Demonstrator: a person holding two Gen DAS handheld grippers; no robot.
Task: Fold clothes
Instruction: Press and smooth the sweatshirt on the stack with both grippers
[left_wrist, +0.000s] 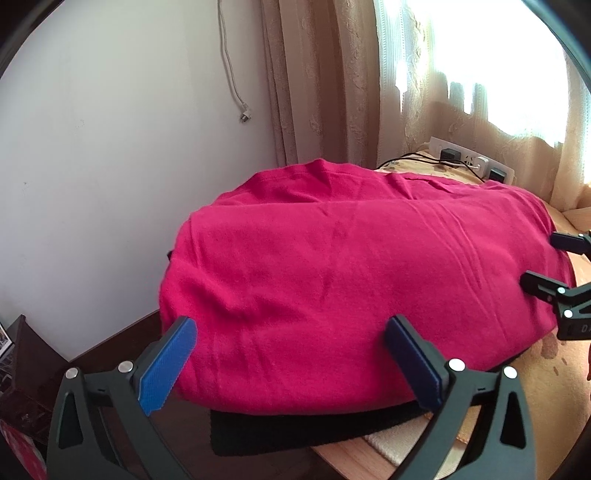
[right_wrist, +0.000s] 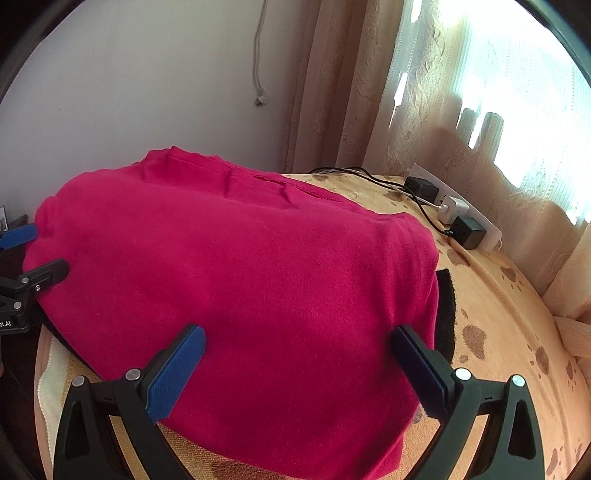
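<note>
Red garment (left_wrist: 332, 280) lies spread flat on the patterned yellow tablecloth (right_wrist: 509, 332), a black cloth (left_wrist: 295, 428) peeking out beneath it; left gripper (left_wrist: 291, 365) stands wide open over the near edge, pads clear; right gripper (right_wrist: 299, 373) likewise gapes, gripping nothing.

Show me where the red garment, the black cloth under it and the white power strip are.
Red garment (right_wrist: 236, 280): right wrist view, middle of its folded top.
Black cloth (left_wrist: 295, 428): left wrist view, strip showing below the garment's near edge.
White power strip (right_wrist: 491, 230): right wrist view, its bare near end.
</note>
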